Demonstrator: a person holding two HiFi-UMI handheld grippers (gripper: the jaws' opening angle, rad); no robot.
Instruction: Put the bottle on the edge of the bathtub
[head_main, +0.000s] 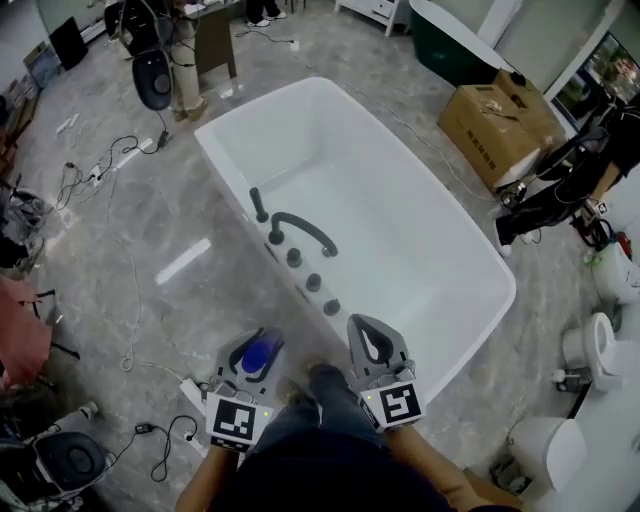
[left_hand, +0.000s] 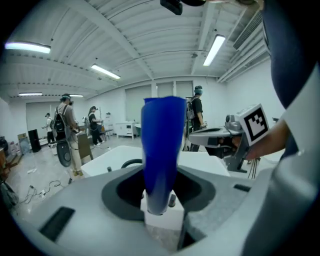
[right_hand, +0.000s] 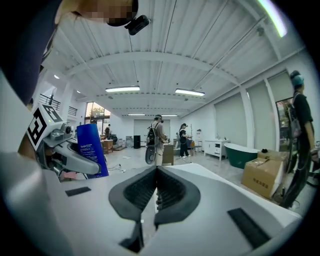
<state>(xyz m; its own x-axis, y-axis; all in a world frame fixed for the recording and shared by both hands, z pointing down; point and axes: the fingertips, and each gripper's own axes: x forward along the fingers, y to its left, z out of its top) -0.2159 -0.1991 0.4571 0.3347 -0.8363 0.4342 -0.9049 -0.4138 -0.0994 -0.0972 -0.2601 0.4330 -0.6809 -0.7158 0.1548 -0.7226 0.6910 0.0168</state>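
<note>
Left gripper view: blue bottle (left_hand: 162, 145) clamped upright between jaws of left gripper (left_hand: 159, 192).

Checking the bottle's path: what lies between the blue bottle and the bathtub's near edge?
Only bare grey floor, as the head view shows. The blue bottle is clamped in the left tongs, short of the bathtub edge.

- The bottle (head_main: 258, 355) (left_hand: 161, 150) (right_hand: 92, 150) is deep blue with pale print on its side. It stands upright, clamped between the jaws of the left gripper (head_main: 250, 345), off the tub and just beside its near end.
- The bathtub (head_main: 222, 150) is white, freestanding and empty, with dark fittings (head_main: 300, 235) along its left rim.
</note>
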